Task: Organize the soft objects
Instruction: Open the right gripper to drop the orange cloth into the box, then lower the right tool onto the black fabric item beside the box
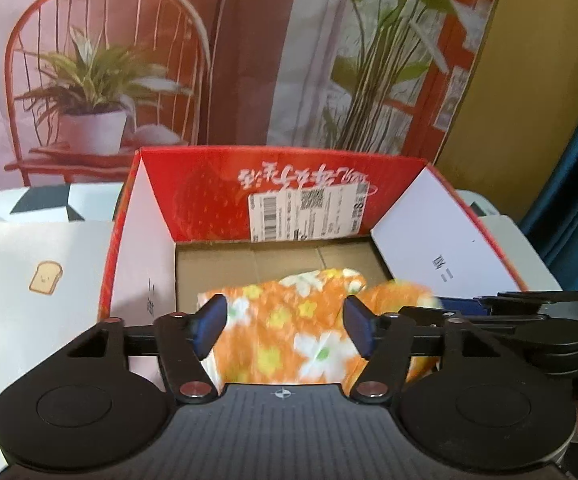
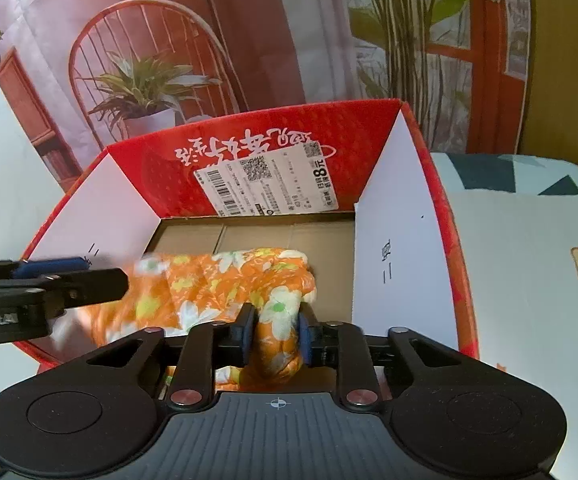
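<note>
Orange flower-print soft cloth [image 1: 289, 328] lying bunched inside red cardboard box [image 1: 209, 192], lower centre of frame. Left gripper [image 1: 285, 326] hanging with jaws apart, cloth between, pads not pressing. Right gripper [image 2: 276, 334] pinching fold of cloth, lower centre of right view.

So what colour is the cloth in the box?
Orange cloth with white and yellow flowers; the right wrist view shows it best.

Both cams ride the grippers, looking forward and down along the fingers, close over the red box [image 1: 217, 200]. Left view enters from the box's near-left, right view from near-right. Shared: box interior, orange cloth [image 2: 225, 280], shipping label [image 1: 305, 212], printed backdrop [image 2: 149, 40]. Each sees the other gripper edge-on.
</note>
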A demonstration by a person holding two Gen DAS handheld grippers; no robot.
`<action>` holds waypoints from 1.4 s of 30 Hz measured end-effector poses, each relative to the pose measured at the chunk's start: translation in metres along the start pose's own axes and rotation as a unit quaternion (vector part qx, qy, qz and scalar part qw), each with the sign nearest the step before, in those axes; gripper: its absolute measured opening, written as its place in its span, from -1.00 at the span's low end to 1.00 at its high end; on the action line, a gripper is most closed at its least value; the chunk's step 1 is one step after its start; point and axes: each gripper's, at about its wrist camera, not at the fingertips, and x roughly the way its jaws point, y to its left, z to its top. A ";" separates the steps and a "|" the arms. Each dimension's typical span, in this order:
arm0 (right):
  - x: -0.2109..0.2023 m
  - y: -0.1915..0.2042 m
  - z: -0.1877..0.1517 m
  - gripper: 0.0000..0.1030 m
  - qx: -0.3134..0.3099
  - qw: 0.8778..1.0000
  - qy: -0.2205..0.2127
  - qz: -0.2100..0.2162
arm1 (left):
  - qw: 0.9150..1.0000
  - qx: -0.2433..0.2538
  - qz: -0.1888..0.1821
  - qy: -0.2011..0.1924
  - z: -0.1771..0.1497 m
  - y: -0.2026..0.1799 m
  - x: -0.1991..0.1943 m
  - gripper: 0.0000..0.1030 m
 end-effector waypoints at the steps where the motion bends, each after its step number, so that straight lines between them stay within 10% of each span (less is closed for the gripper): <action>1: -0.002 0.001 0.000 -0.43 -0.005 1.000 -0.005 -0.004 | 1.000 0.003 -0.001 -0.004 0.001 -0.001 -0.004 0.32; 22: -0.118 0.015 -0.058 -0.35 -0.033 0.983 -0.176 0.025 | 0.995 -0.013 0.014 -0.095 -0.073 0.002 -0.111 0.26; 42: -0.123 0.027 -0.167 -0.32 -0.012 0.990 -0.137 0.023 | 0.997 -0.057 0.009 -0.043 -0.160 -0.001 -0.103 0.00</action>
